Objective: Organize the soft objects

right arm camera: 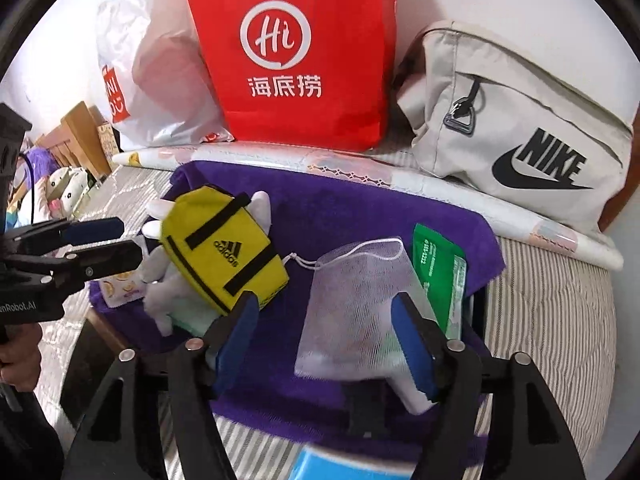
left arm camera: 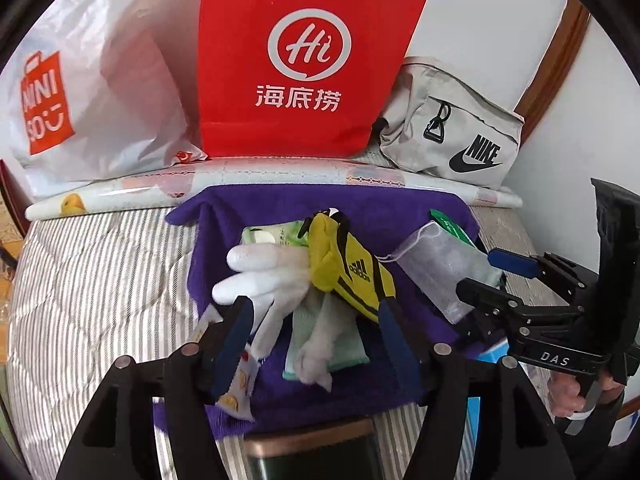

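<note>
Both tongs spread, nothing pinched: left tongs (left arm camera: pixel 316 332) over white fabric glove (left arm camera: pixel 260 276), right tongs (right arm camera: pixel 326 336) over white mesh drawstring pouch (right arm camera: pixel 356 304). Both lie on purple towel (left arm camera: pixel 360 208) on bed; yellow Adidas pouch (left arm camera: pixel 352 268) at glove's 3 o'clock. Judged light, limp, snag-prone; take pouch mid-body, glove at cuff.

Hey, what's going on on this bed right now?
A person is sorting soft items piled on a purple towel, with a claw in each hand. The left claw stands open over a white glove and a yellow Adidas pouch. The right claw is open around a white mesh bag, not gripping it. Neither claw holds anything.
</note>
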